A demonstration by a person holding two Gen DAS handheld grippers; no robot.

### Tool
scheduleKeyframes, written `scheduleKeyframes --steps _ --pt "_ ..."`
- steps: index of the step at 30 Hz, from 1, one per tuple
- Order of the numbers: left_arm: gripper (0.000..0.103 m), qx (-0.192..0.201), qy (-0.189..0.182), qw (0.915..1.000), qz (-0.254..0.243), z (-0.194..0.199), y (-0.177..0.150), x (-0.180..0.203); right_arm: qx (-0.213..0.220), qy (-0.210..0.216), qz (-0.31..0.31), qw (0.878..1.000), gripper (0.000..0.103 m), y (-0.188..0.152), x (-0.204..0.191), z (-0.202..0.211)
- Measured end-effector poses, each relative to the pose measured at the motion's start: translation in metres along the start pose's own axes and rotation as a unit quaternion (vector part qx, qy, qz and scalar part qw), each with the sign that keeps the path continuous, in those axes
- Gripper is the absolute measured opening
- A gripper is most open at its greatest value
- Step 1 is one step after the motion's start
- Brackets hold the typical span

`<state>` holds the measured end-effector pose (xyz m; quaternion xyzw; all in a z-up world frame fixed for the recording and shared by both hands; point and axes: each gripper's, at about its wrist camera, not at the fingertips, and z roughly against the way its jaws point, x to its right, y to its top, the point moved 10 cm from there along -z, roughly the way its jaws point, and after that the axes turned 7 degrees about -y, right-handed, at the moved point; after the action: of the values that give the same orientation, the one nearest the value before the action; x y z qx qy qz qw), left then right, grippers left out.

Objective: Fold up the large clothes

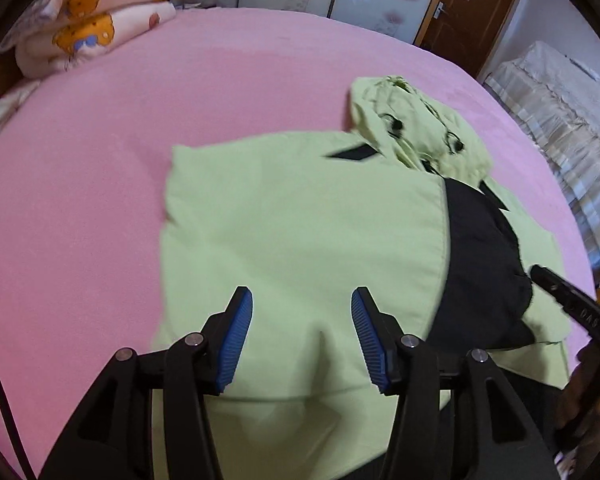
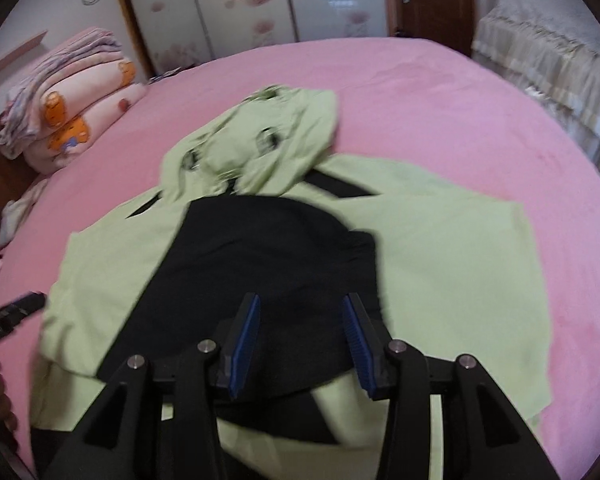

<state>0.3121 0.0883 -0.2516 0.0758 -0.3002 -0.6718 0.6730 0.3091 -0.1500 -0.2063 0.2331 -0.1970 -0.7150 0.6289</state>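
Mid-fold, both the left hand-held gripper [image 1: 302, 334] and right hand-held gripper [image 2: 300, 344] hover parted and empty over the green hooded jacket [image 1: 300, 220] on the bed [image 1: 100, 140], so next one likely needs to grip a hem nearest the bed's near edge.

My pink bed [image 1: 228, 92] fills the frame. A light-green hooded jacket [image 1: 292, 232] with black lining lies right of centre; folded bear-print quilts [image 1: 88, 20] sit upper left.

Light-green jacket [image 1: 292, 220], black panel; pink bedsheet [image 1: 100, 160]; blue pads [image 1: 236, 340].
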Motion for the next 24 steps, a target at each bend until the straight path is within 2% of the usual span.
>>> scheduleKeyframes --steps 4,8,11,14,15,16,17,18,24 --pt "0.051 0.001 0.000 1.0000 0.003 -0.019 -0.025 0.017 0.002 0.025 0.024 0.999 0.043 -0.015 -0.046 -0.001" --pt "0.052 -0.011 0.033 0.9993 -0.012 -0.040 -0.042 0.009 -0.035 0.033 0.045 0.998 0.043 -0.037 -0.070 -0.023" --pt "0.052 -0.001 0.065 0.9976 -0.024 -0.033 -0.042 -0.011 -0.028 -0.014 0.069 0.997 0.043 -0.042 -0.053 -0.035" --pt "0.052 0.004 0.078 0.9969 -0.014 -0.027 -0.039 -0.038 -0.018 -0.071 0.042 0.996 0.043 -0.040 -0.006 -0.039" --pt "0.052 0.003 0.074 0.9972 -0.008 -0.026 -0.040 -0.046 -0.020 -0.065 0.032 0.997 0.041 -0.041 0.004 -0.040" --pt "0.052 0.003 0.071 0.9974 -0.007 -0.024 -0.039 -0.052 -0.023 -0.047 0.025 0.998 0.035 -0.042 0.008 -0.041" --pt "0.052 0.004 0.071 0.9974 -0.010 -0.024 -0.040 -0.055 -0.023 -0.043 0.024 0.999 0.028 -0.042 0.012 -0.039" --pt "0.052 0.005 0.078 0.9968 -0.016 -0.027 -0.039 -0.054 -0.022 -0.050 0.029 0.998 0.026 -0.043 0.014 -0.037" --pt "0.053 0.010 0.103 0.9946 -0.011 -0.023 -0.039 -0.054 -0.022 -0.082 0.044 0.995 0.029 -0.046 0.014 -0.028"
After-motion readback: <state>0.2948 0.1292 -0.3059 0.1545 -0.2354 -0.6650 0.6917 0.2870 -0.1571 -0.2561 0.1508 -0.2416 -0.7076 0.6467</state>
